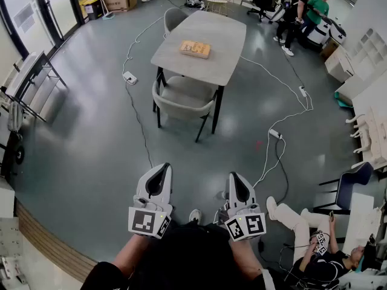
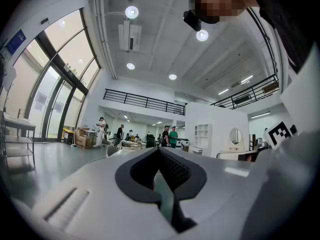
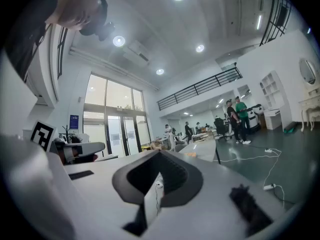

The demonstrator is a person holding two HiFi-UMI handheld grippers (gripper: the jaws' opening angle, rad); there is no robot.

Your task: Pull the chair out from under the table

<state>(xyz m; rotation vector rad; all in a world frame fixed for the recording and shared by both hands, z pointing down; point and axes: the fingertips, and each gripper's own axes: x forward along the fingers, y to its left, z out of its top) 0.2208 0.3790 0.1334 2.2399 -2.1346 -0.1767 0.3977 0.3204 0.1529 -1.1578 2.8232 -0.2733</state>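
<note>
In the head view a grey chair (image 1: 181, 98) is tucked under the near end of a grey table (image 1: 205, 41). Its seat is partly hidden by the tabletop. A wooden block set (image 1: 195, 48) lies on the table, and a second chair (image 1: 174, 18) stands at the far end. Well short of the chair, both grippers are held level over the floor. My left gripper (image 1: 161, 169) and right gripper (image 1: 236, 179) are shut and hold nothing. The left gripper view shows closed jaws (image 2: 160, 159) and the room far off. In the right gripper view, closed jaws (image 3: 158, 176) point toward the table (image 3: 200, 149).
White cables (image 1: 136, 110) and power strips (image 1: 129, 77) (image 1: 275, 133) lie on the floor either side of the table. A person (image 1: 308, 240) sits on the floor at lower right beside a blue chair (image 1: 347, 186). A metal rack (image 1: 30, 77) stands left. People (image 1: 305, 11) stand far back.
</note>
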